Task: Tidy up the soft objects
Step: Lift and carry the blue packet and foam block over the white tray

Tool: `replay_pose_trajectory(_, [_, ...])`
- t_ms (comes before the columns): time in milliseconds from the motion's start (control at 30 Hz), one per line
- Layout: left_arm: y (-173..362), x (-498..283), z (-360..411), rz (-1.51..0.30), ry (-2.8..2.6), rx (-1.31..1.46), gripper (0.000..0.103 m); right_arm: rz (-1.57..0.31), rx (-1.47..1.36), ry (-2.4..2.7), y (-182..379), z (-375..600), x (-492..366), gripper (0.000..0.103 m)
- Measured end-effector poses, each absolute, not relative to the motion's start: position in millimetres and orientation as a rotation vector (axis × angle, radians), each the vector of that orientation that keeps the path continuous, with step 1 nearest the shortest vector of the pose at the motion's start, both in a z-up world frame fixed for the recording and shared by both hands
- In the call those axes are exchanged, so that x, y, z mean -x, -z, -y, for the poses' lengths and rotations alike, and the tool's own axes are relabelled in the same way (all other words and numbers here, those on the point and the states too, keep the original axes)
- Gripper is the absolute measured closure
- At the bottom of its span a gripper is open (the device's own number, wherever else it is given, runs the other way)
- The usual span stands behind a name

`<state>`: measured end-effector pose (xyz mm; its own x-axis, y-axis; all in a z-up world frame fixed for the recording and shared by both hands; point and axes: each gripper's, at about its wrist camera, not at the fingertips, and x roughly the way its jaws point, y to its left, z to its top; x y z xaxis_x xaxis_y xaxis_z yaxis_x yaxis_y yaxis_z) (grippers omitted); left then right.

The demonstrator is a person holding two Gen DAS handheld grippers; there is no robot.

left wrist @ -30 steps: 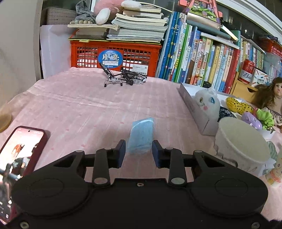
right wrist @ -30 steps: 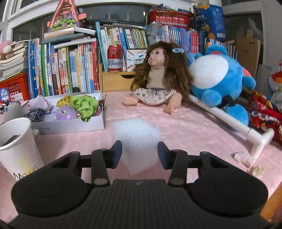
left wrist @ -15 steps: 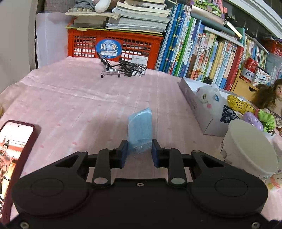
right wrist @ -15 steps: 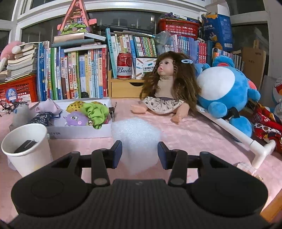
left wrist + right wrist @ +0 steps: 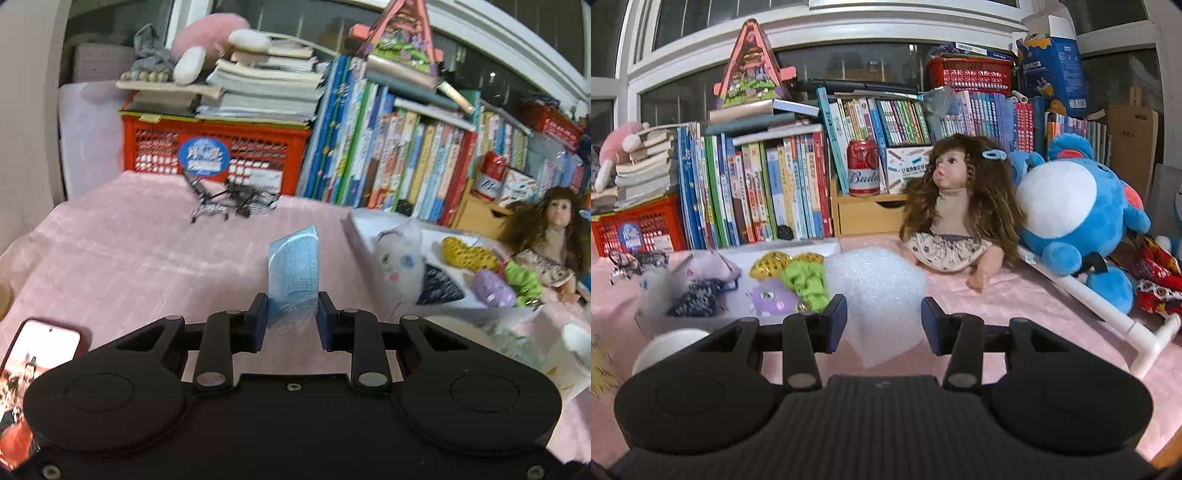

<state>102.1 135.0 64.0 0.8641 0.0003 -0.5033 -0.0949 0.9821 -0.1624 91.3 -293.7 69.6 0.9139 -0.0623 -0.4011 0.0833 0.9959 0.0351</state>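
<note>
Blue, the wrapped mask pack [image 5: 293, 271] stood pinched tight in the left gripper [image 5: 290, 318], lifted above the pink cloth [image 5: 129, 258]. White foam sheet [image 5: 877, 291] sat squeezed in the right gripper [image 5: 884, 321], its jaws partly open. A red can [image 5: 863, 168] read "Bud".

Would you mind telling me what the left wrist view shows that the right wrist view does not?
Only the left wrist view shows the left gripper shut on a blue packet, and a phone. Only the right wrist view shows the right gripper around white foam, and a blue plush. Both share the doll, the white box of soft items and the red crate.
</note>
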Motion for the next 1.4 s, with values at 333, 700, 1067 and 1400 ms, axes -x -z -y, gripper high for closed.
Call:
replay_pose_trajectory(333, [-114.4,-120.4,-111.6,-0.526,0.096,0.159,0.077,-0.41,-0.054,-0.037,-105.9,279.4,-119.0,0.054])
replay_pose_trajectory(700, [-163.4,-184.3,-76.6,-0.591,0.243,0.15,0.077,-0.481,-0.062,-0.19,-139.4,239.5,-170.4,0.054])
replay_pose_trajectory(1067, [-139.5,-274.4,-49.6,-0.764,0.215,0.155,0.077,-0.643,-0.002,-0.239,-118.8,195.2,-232.7,0.054])
replay_pose_trajectory(1400, [-106.0,-334.0,-34.4,-0.877,0.172,0.161,0.077,-0.762,0.023,-0.247,-89.7,169.3,-273.8,0.054])
